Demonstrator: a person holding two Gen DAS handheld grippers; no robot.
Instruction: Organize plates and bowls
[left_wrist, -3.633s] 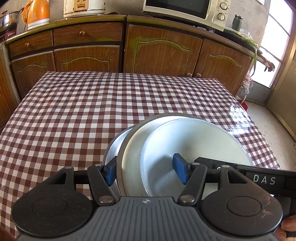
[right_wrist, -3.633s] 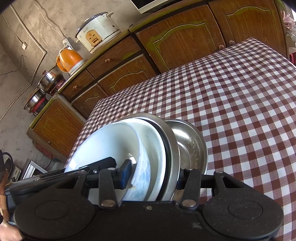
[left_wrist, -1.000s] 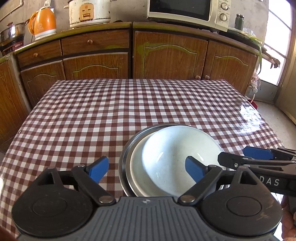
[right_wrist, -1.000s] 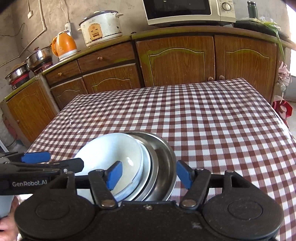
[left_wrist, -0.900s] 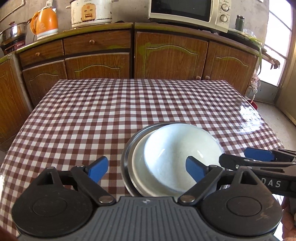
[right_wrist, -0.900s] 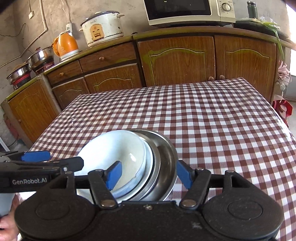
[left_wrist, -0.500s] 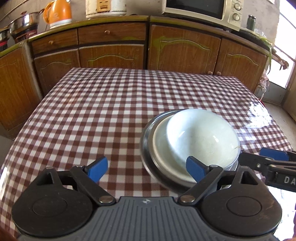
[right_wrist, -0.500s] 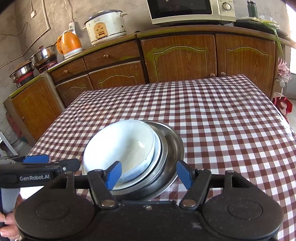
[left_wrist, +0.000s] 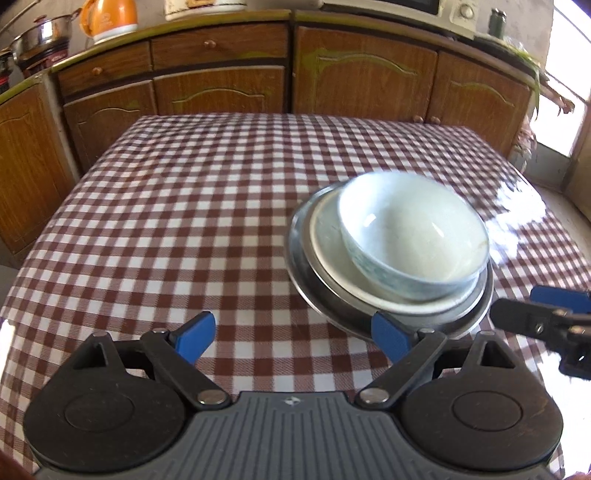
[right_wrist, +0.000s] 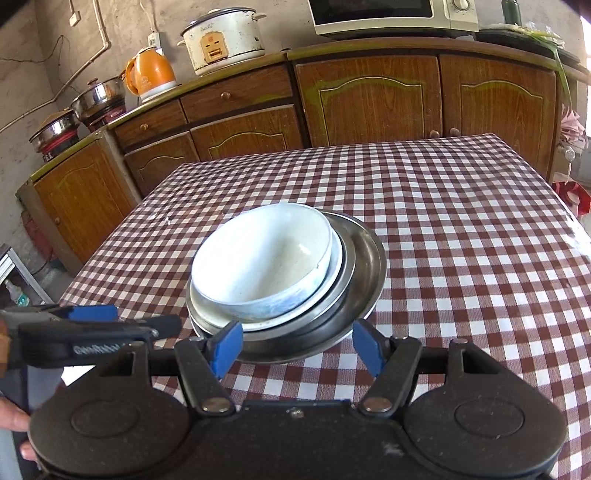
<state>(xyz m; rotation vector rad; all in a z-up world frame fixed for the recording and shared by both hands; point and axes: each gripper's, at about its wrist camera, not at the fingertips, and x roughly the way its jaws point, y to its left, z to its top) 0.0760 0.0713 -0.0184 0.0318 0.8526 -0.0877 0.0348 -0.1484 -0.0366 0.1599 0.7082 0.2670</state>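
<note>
Stacked white bowl (right_wrist: 260, 264), plates and steel bowl (right_wrist: 364, 269) just ahead of both released grippers — left (left_wrist: 295, 334), right (right_wrist: 297, 341) — on checked tablecloth (right_wrist: 461, 229), cabinets (right_wrist: 369, 96) behind

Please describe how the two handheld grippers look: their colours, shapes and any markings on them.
The left gripper has a ribbed grey body, two round black discs, black linkage arms with silver pivots and blue finger pads. The right gripper is all black and dusty, with the same discs and blue pads. White lettering marks the left gripper's side.
</note>
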